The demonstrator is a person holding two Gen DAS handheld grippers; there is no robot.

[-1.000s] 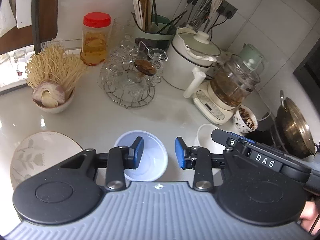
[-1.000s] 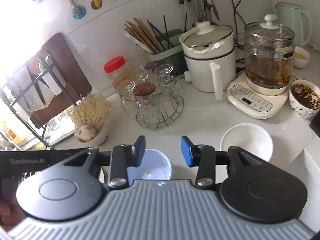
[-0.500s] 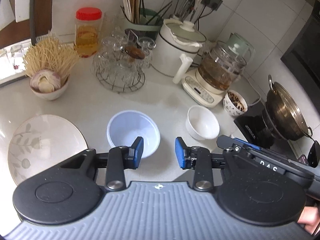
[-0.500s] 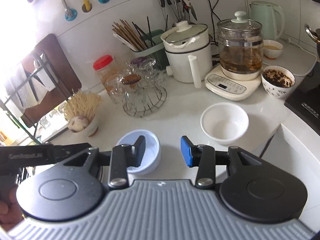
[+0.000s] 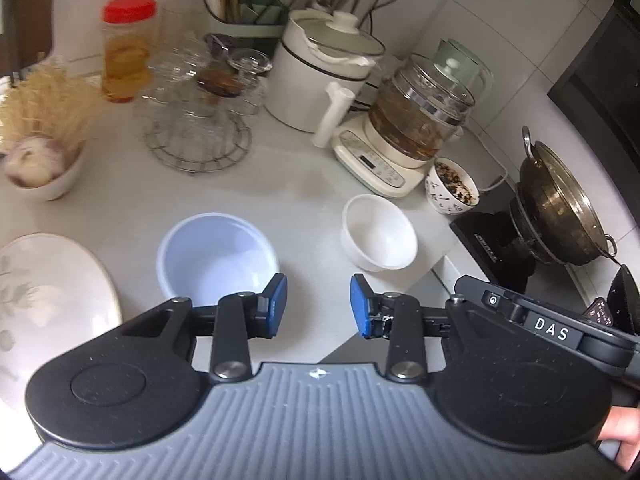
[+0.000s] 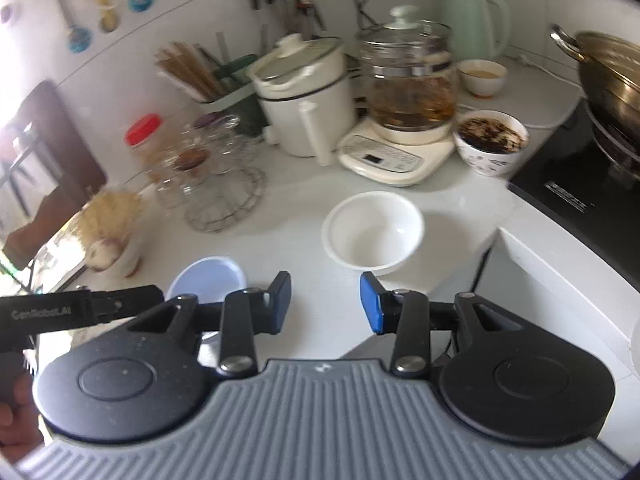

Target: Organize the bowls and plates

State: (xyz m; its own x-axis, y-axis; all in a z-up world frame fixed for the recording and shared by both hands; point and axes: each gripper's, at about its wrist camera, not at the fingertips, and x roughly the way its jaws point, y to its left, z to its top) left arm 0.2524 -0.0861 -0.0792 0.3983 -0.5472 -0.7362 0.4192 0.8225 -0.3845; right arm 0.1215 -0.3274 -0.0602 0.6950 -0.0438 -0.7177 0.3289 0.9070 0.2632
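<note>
A: How do the tools stand?
B: The left tool (image 5: 319, 305) and right tool (image 6: 325, 303) both hang released above the tabletop (image 5: 304, 204), nothing between their pads.
A: And the dishes?
B: Take the white bowl (image 6: 374, 233) as landmark: the blue bowl (image 5: 218, 254) sits left of it, the plate (image 5: 48, 280) farther left.

Counter inventory: one plate (image 5: 48, 280); two empty bowls, one blue (image 5: 216, 256) and one white (image 5: 378, 232); one jar (image 5: 126, 48); one white pot (image 5: 320, 68); one glass kettle (image 5: 420, 116); one wok (image 5: 560, 200).
</note>
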